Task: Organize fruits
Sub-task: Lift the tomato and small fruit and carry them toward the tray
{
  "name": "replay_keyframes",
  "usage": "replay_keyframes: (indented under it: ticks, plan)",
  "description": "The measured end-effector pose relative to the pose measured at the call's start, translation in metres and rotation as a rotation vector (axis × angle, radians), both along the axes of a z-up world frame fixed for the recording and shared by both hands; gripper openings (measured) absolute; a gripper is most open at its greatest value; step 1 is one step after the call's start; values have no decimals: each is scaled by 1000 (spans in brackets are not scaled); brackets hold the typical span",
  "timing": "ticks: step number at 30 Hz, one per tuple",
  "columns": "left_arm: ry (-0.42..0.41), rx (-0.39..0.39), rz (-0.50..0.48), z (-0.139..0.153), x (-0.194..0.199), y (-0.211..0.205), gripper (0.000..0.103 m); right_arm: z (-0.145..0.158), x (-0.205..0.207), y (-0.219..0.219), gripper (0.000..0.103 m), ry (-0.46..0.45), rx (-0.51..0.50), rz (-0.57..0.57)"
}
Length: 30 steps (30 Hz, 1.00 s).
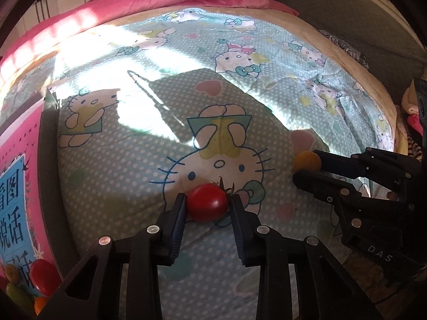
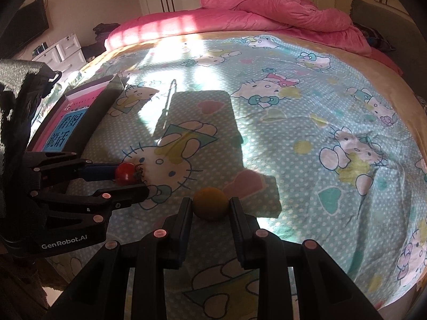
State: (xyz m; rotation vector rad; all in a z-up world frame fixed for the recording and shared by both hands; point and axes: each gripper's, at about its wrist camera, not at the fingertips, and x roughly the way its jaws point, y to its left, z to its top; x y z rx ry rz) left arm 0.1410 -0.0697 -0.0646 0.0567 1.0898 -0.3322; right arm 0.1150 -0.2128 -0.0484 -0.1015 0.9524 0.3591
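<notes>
A red tomato with a green stalk lies on the cartoon-cat bed sheet. My left gripper is shut on it, a pad pressed against each side. The right wrist view shows the same tomato inside the left gripper at the left. A small orange-yellow fruit sits on the sheet, and my right gripper is shut on it. From the left wrist view, that fruit shows between the right gripper's fingers at the right.
A dark-walled box with a pink and blue printed floor stands at the left, holding several small fruits in its near corner. A pink duvet is heaped at the far end of the bed. Sunlight and shadows fall across the sheet.
</notes>
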Motion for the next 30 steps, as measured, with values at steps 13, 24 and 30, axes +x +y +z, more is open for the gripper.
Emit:
replay_keyframes:
  ticks: [13, 24, 30]
  plan:
    - [-19, -66, 26, 17, -9, 15, 31, 2, 2, -4, 29, 4, 44, -28]
    - [-54, -75, 66, 37, -20, 31, 31, 9, 0, -3, 29, -19, 76, -24]
    - [-64, -70, 94, 46, -27, 40, 31, 15, -2, 0, 29, -36, 78, -12]
